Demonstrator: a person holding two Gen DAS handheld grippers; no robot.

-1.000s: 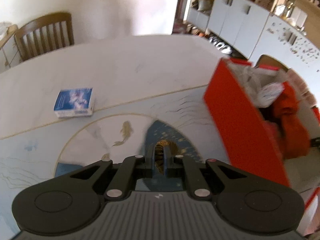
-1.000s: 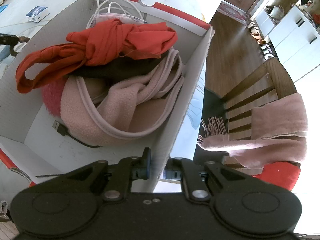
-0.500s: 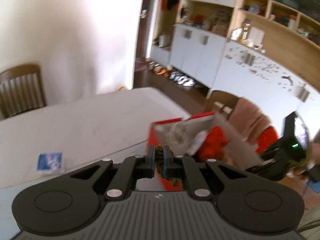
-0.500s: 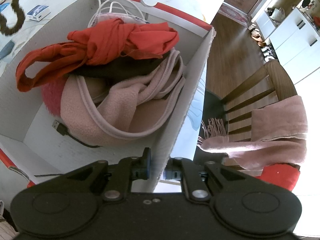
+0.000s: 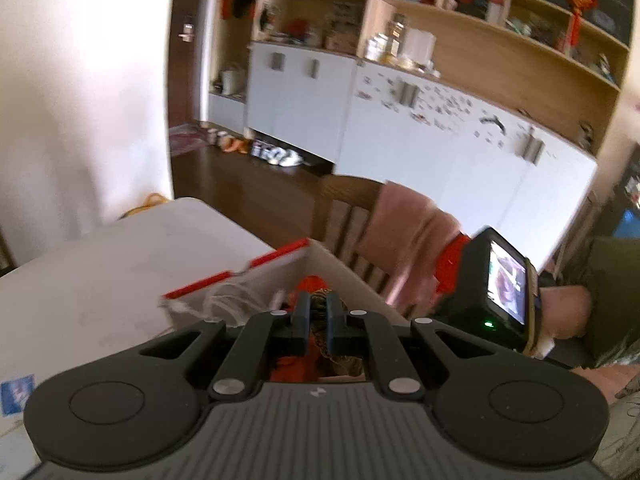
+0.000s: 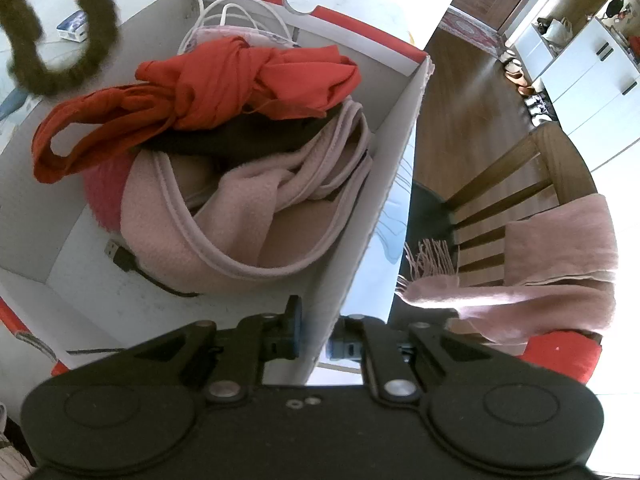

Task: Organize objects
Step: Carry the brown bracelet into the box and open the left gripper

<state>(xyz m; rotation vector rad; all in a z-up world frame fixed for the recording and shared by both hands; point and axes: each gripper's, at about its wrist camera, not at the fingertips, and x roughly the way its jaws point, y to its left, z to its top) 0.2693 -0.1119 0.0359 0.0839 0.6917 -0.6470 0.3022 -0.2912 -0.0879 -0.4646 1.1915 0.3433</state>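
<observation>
Left gripper [image 5: 316,312] had risen from table toward box [image 6: 384,184], jaws clamped on brown furry loop [image 6: 56,52]. Right gripper [image 6: 314,344] pinched box wall. Step: carrying loop over. Next, likely: lower, release inside.

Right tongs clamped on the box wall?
Yes, the right tongs pinch the box wall between their fingers.
</observation>
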